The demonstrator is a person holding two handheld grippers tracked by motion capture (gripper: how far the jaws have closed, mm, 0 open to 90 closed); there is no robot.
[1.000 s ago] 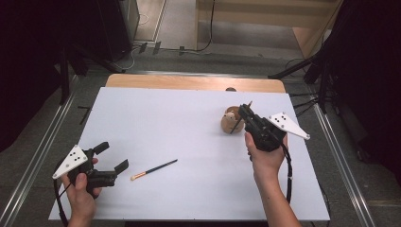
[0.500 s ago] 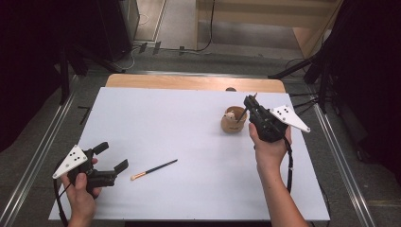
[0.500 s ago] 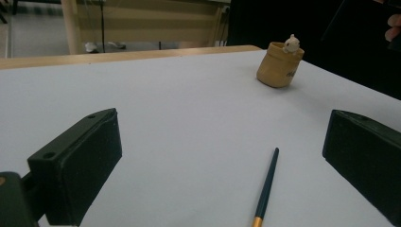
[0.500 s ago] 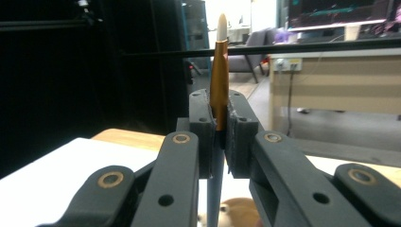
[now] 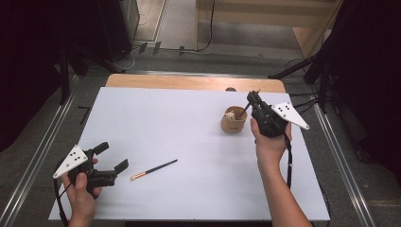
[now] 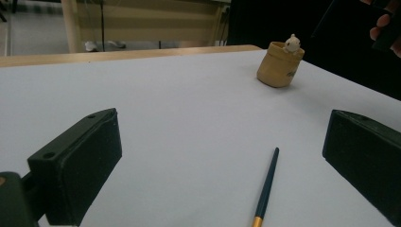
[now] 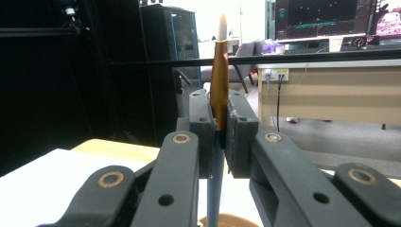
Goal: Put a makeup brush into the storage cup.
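From the high view I saw my right gripper (image 5: 251, 100) raised beside the small round tan wooden cup (image 5: 233, 124), which stood on the white table sheet (image 5: 189, 123) near its far right corner. The jaws were clamped tight on a thin brush with a dark handle and a copper-coloured ferrule (image 7: 219, 80); in the right gripper view the brush stood upright between the two black pads, its pale tip pointing up and its dark handle running down toward the cup's rim at the bottom edge. In the high view the handle end slanted down over the cup's mouth, though I could not tell whether it touched anything inside. A small cream-coloured figure (image 6: 292, 43) peeked out of the cup (clearest in the left gripper view).

My left gripper (image 5: 111, 161) sat low at the near left of the sheet, its jaws spread wide with nothing between them. Just beyond them lay a second thin brush with a dark handle and an orange-gold ferrule (image 5: 154, 169), flat on the sheet, well apart from the cup.
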